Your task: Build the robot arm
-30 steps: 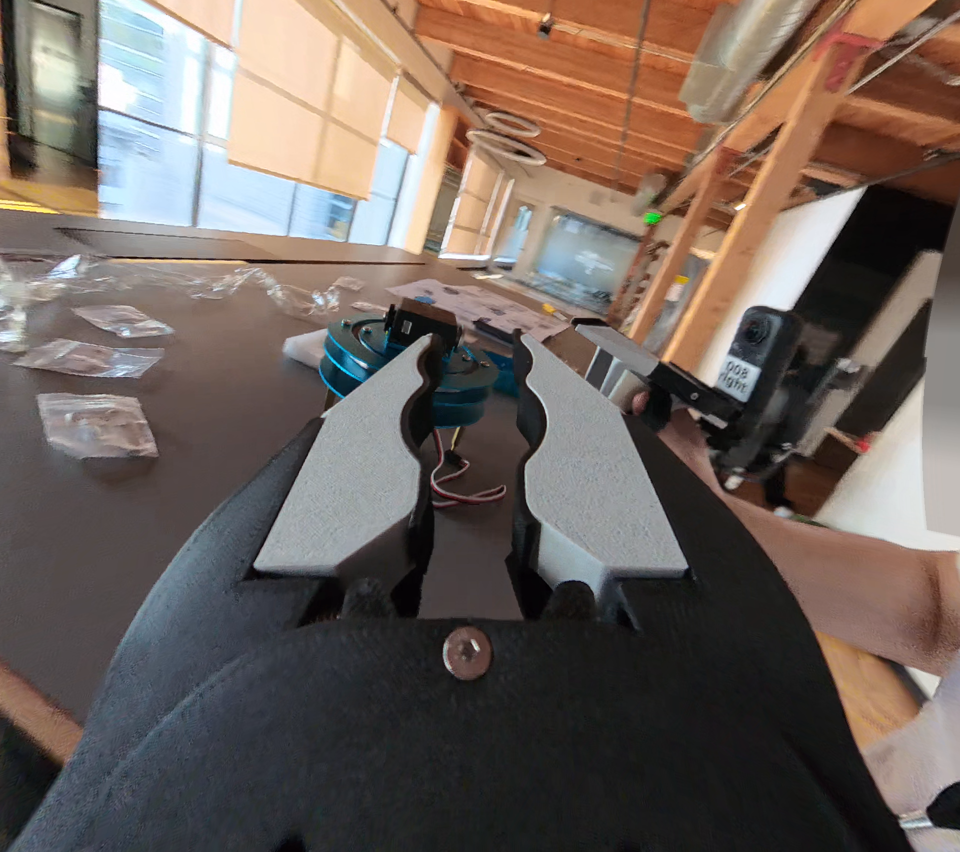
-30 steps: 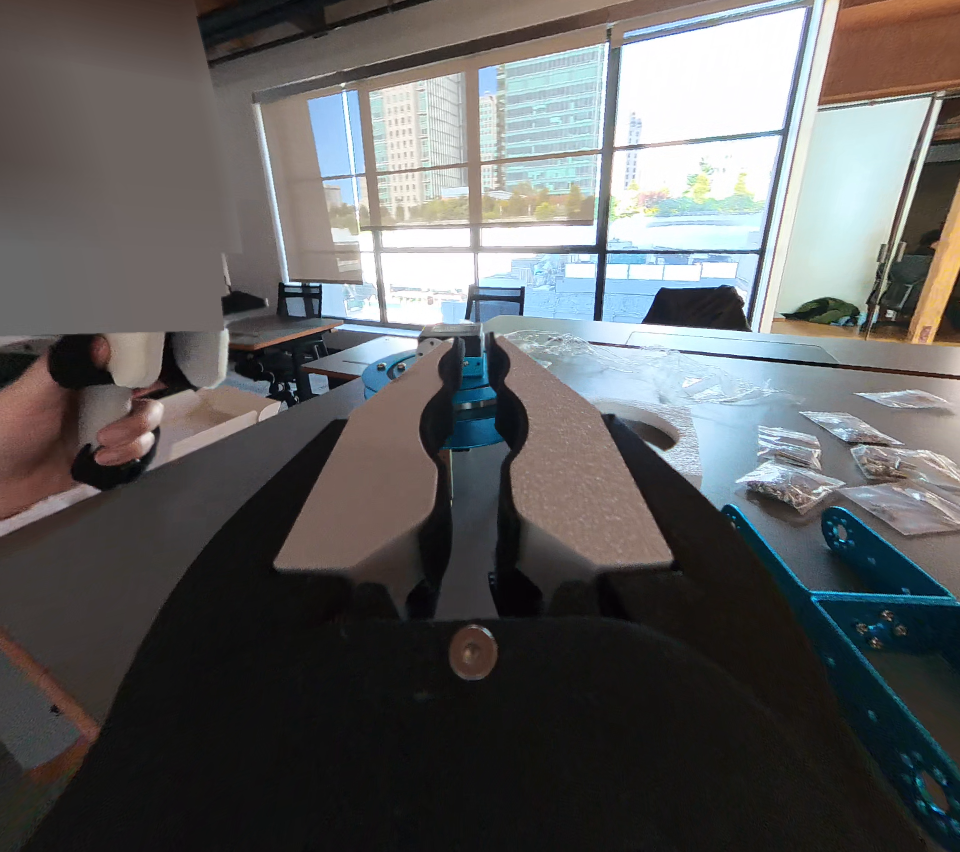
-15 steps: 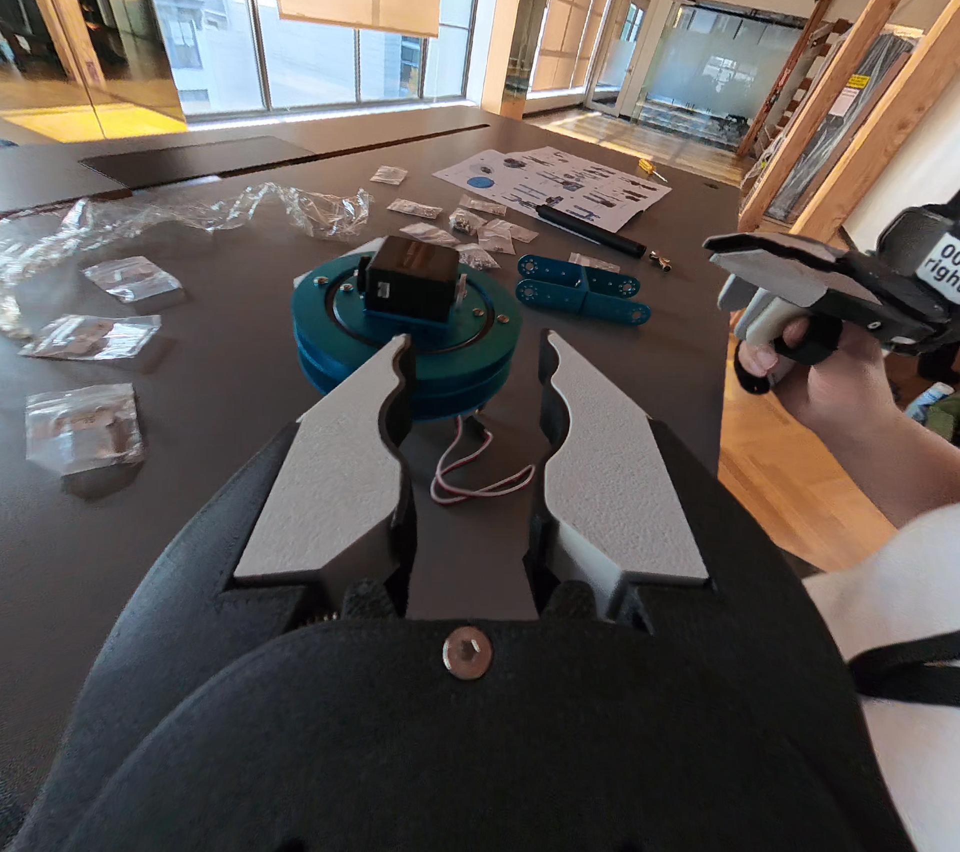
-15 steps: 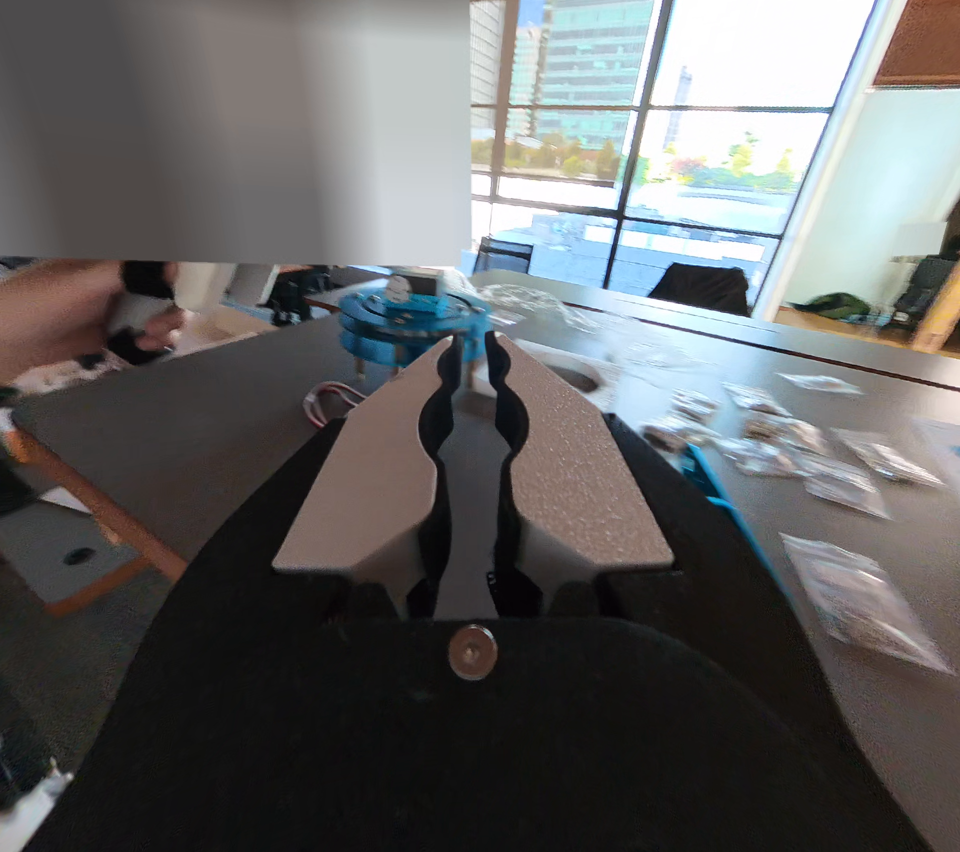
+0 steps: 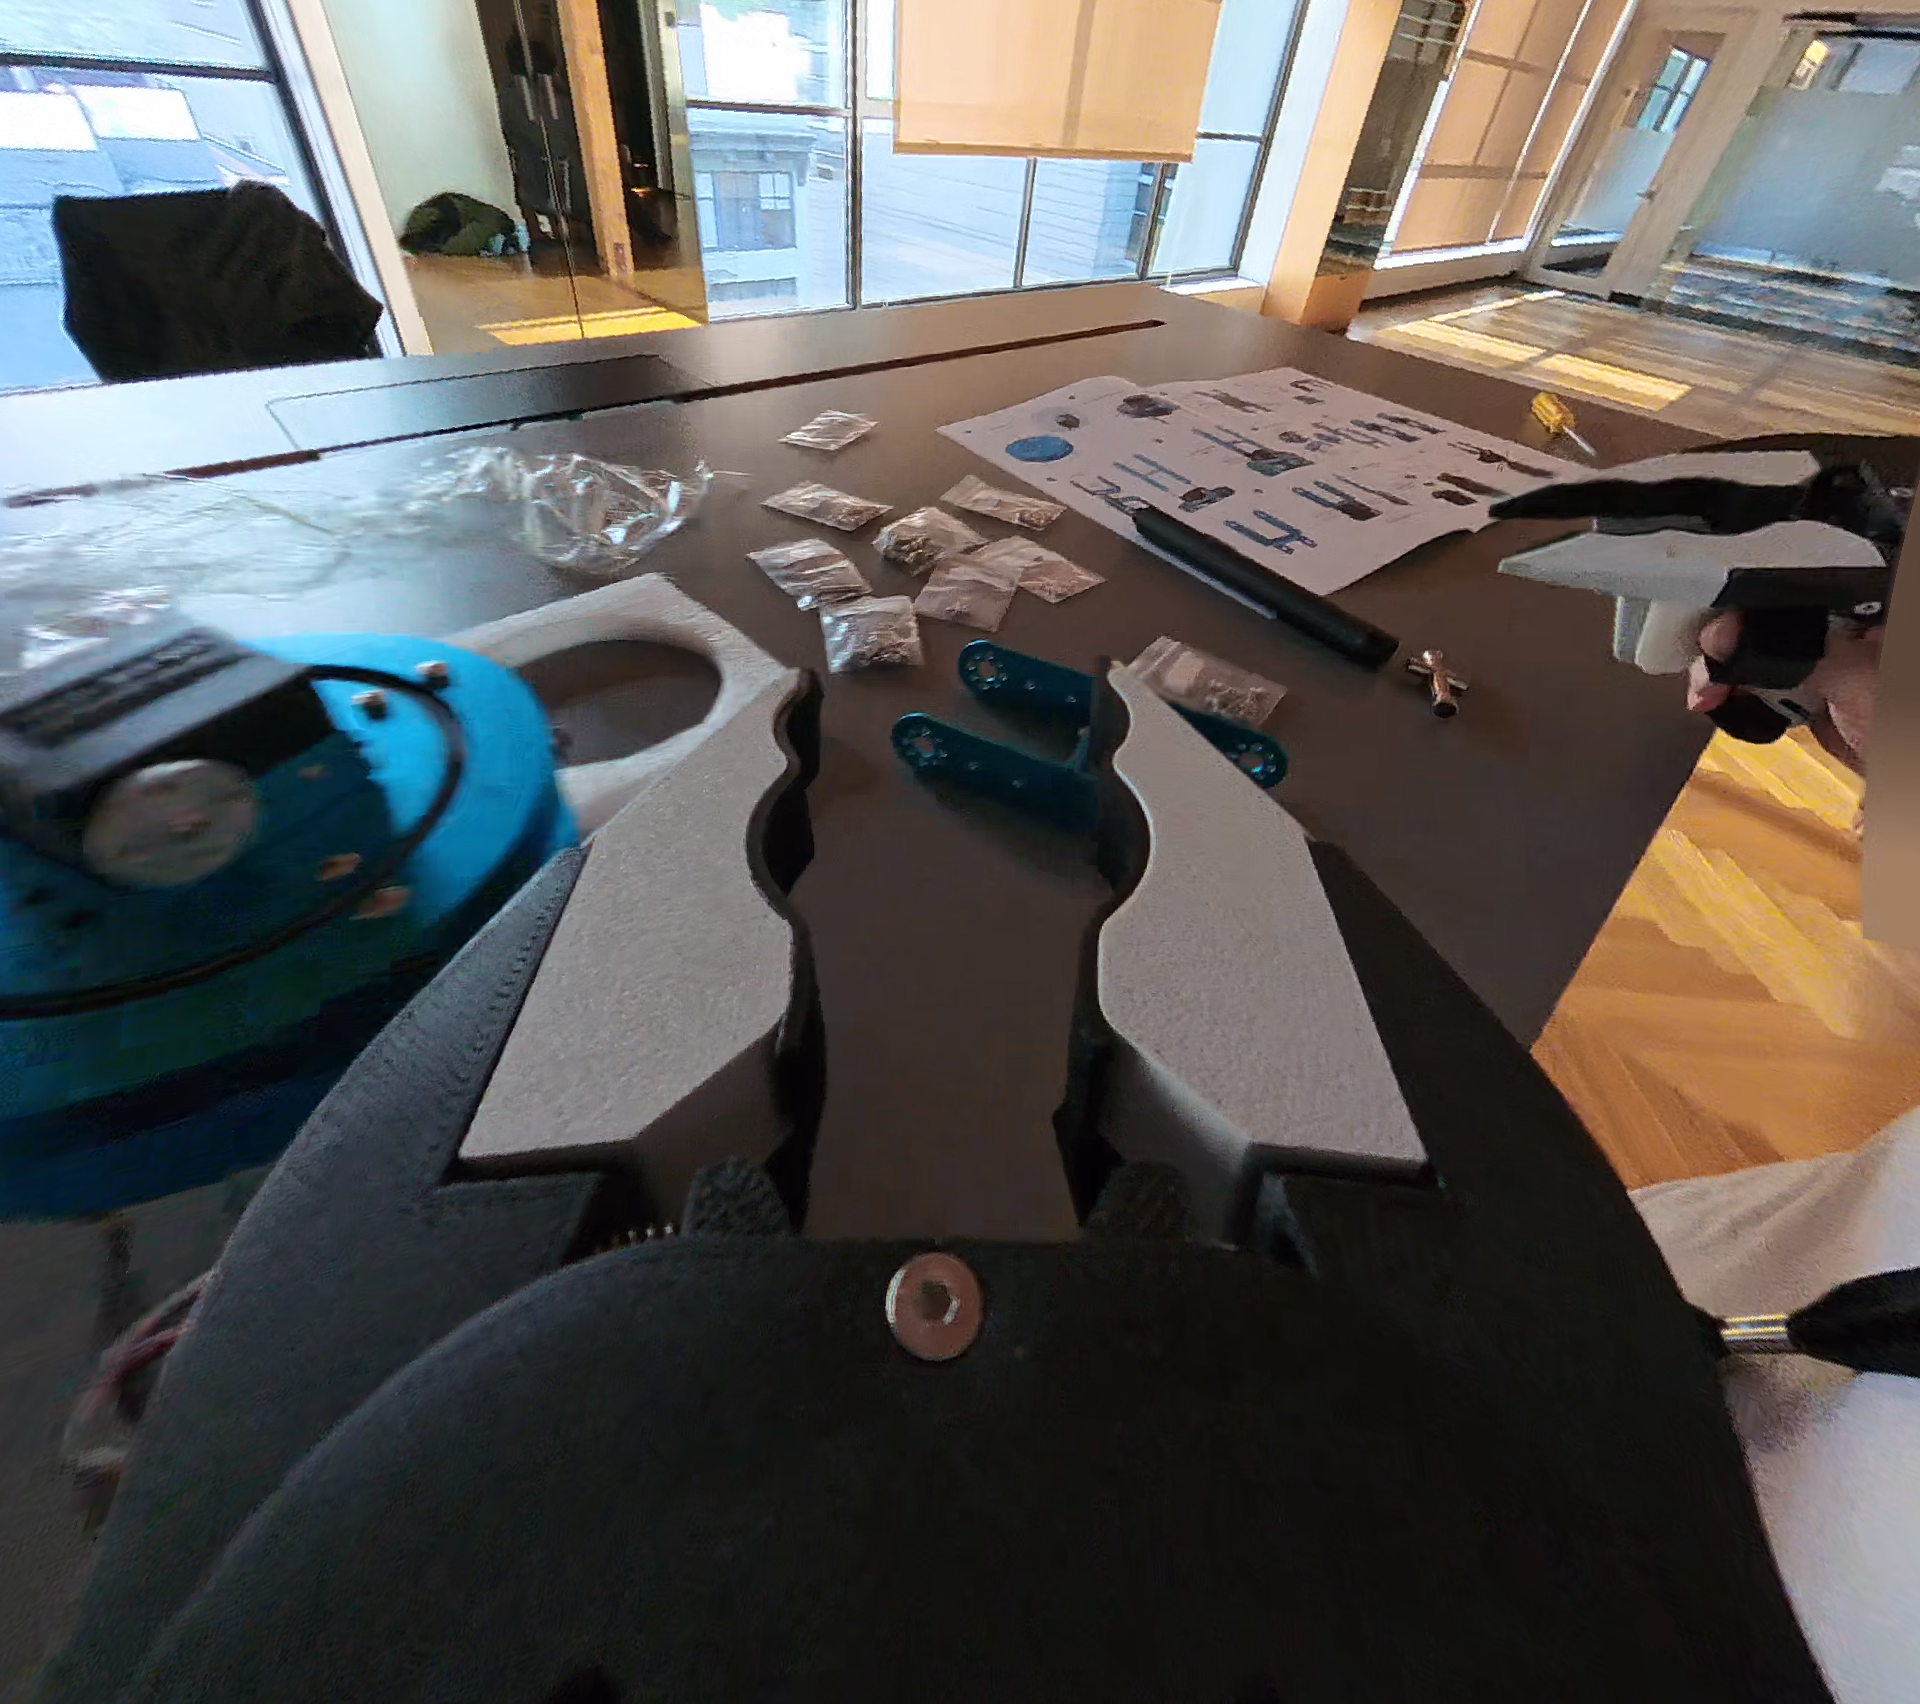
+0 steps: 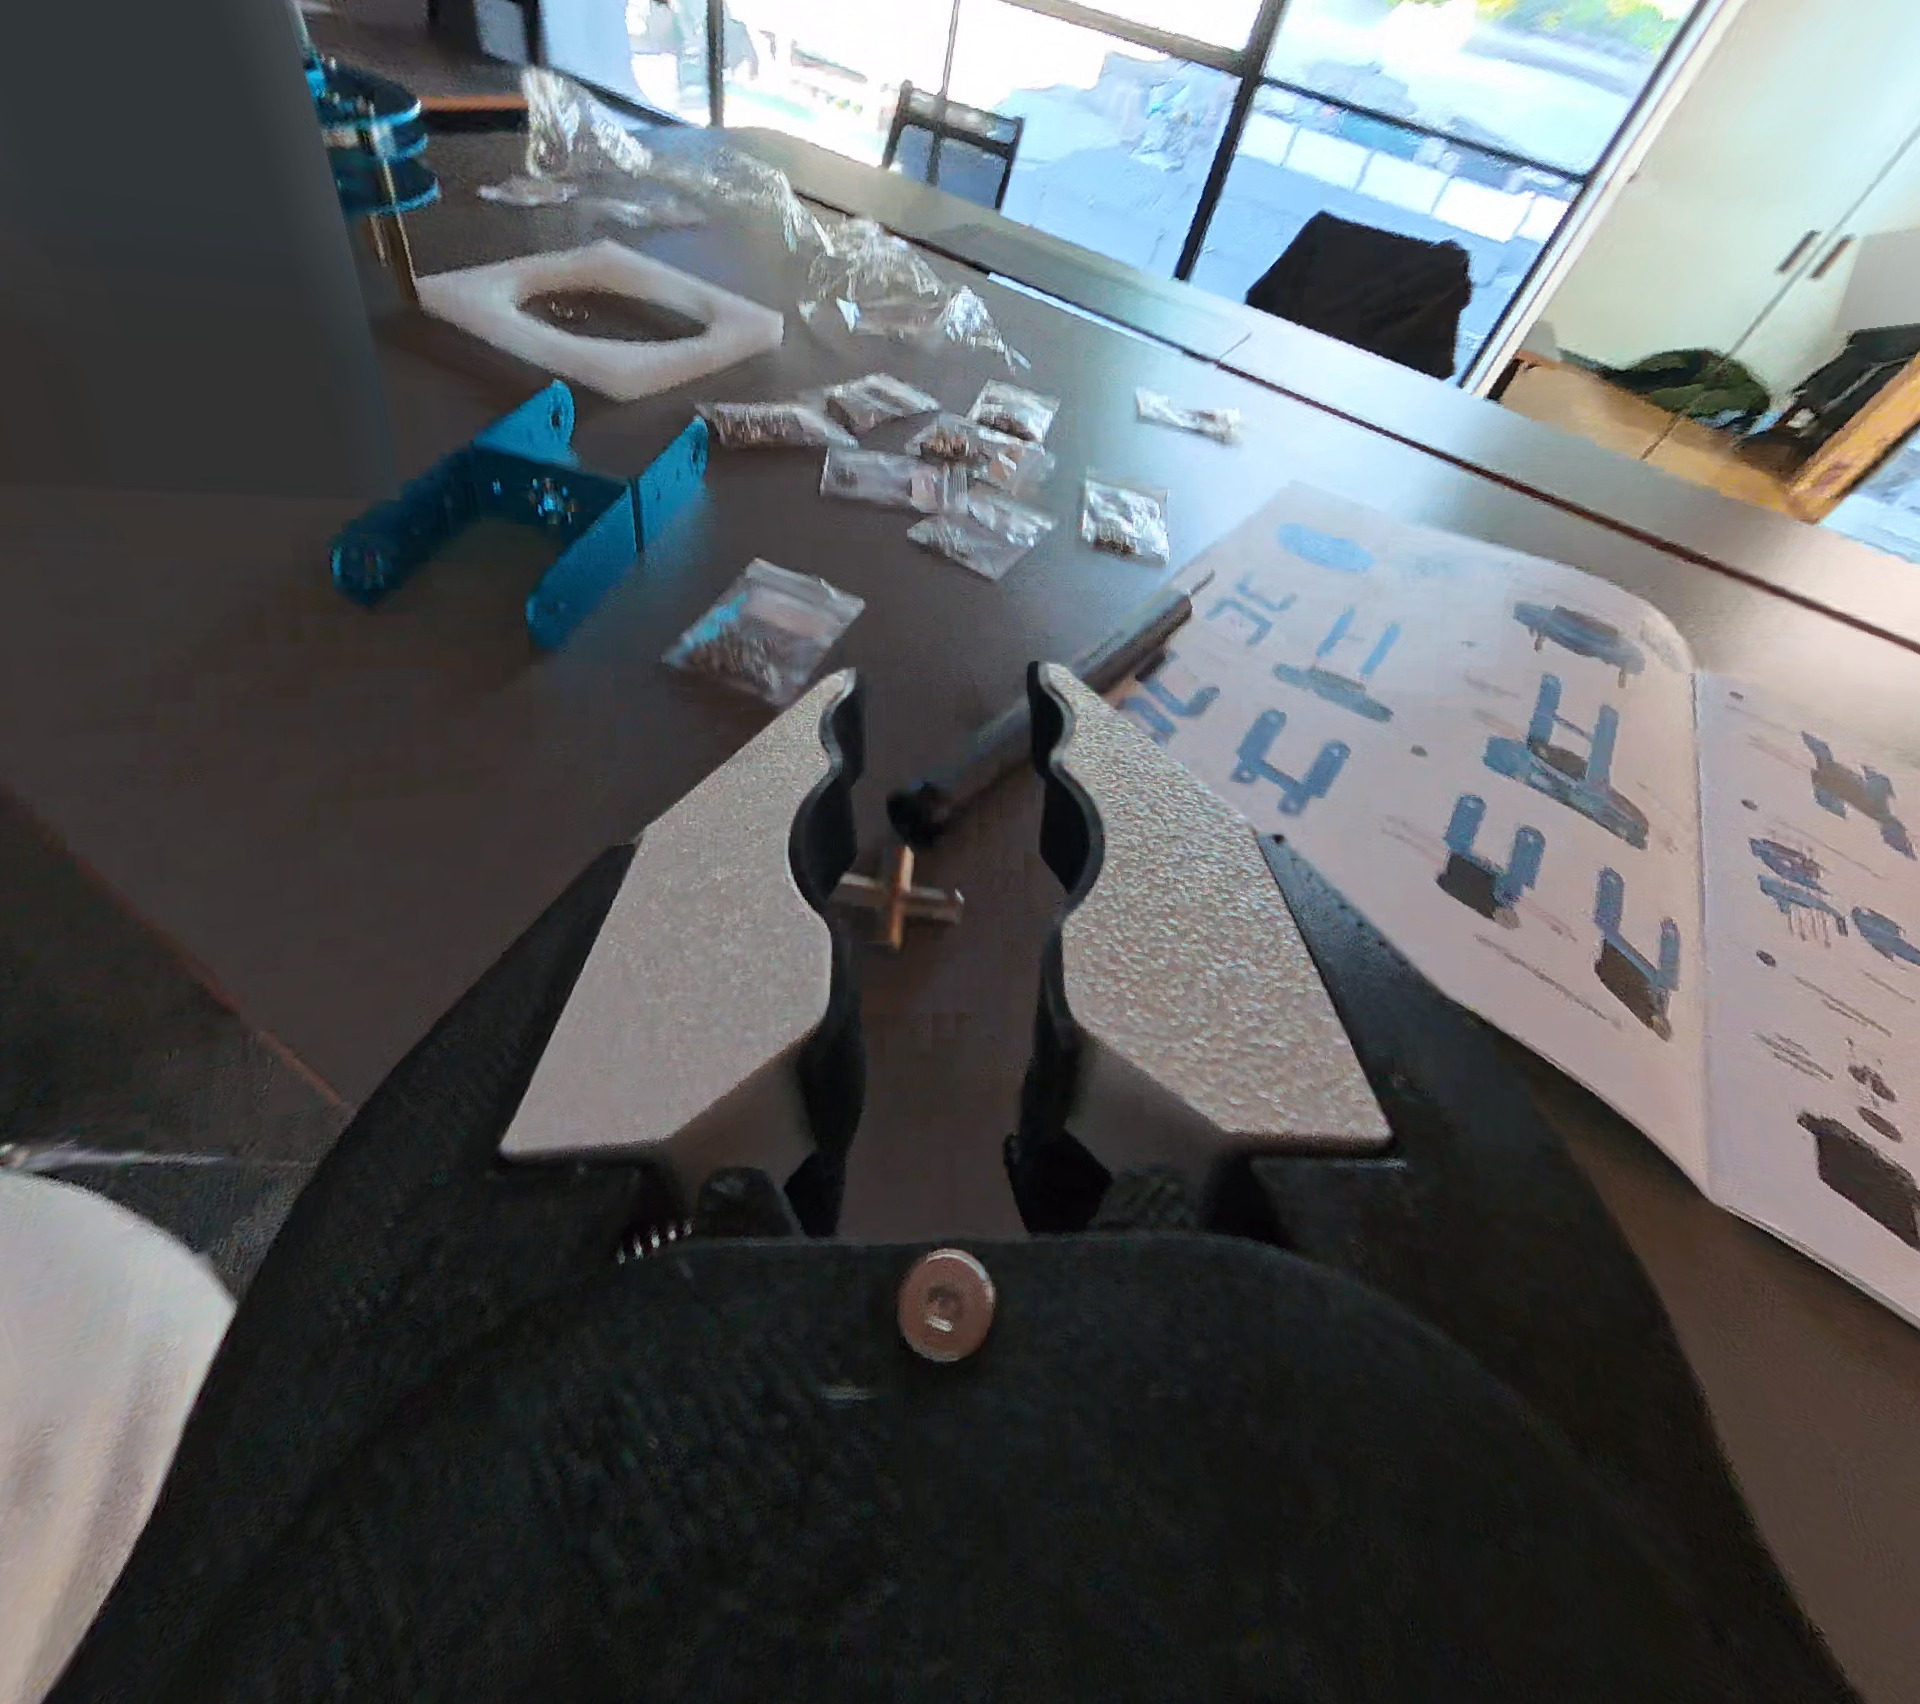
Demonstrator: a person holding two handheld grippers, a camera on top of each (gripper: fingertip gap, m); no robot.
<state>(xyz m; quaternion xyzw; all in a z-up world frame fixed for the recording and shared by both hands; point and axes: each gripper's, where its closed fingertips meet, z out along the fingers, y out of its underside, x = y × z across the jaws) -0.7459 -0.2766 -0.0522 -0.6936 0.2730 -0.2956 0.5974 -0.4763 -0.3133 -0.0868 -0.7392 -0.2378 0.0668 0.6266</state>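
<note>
Dark brown table [image 5: 1455,781], wide and matte, running toward tall windows. On its far right part, a white printed instruction sheet [image 6: 1475,781] with blue and black diagrams. Toward the left, a white foam block [image 6: 597,324] with an oval cut-out, lying flat. Just left of the left gripper, very close to the lens and blurred, a round blue base assembly [image 5: 239,916] with a black boxy unit on top; contact with the gripper cannot be told. Beyond the foam, crumpled clear plastic wrap [image 5: 592,501].

Left gripper [image 5: 951,709], held above the table with jaws apart and nothing between them. Directly past its tips, a blue metal bracket [image 5: 987,750] lying on the table, partly hidden behind the right finger. Farther on, a cluster of small clear bags of hardware [image 5: 904,563], close together.

Right gripper [image 6: 940,724], jaws apart and empty, hovering low above the table near the table's right edge, gripped by a hand [image 5: 1766,667]. Between and just beyond its tips, a black-handled tool [image 6: 1039,729] lying slantwise, one end resting on the sheet. Beside the tool's near end, a small silver cross-shaped wrench [image 6: 899,901], seen in the gap between the fingers, apparently resting on the table. Left of it, one small bag of screws [image 6: 764,631], apart from the cluster.
</note>
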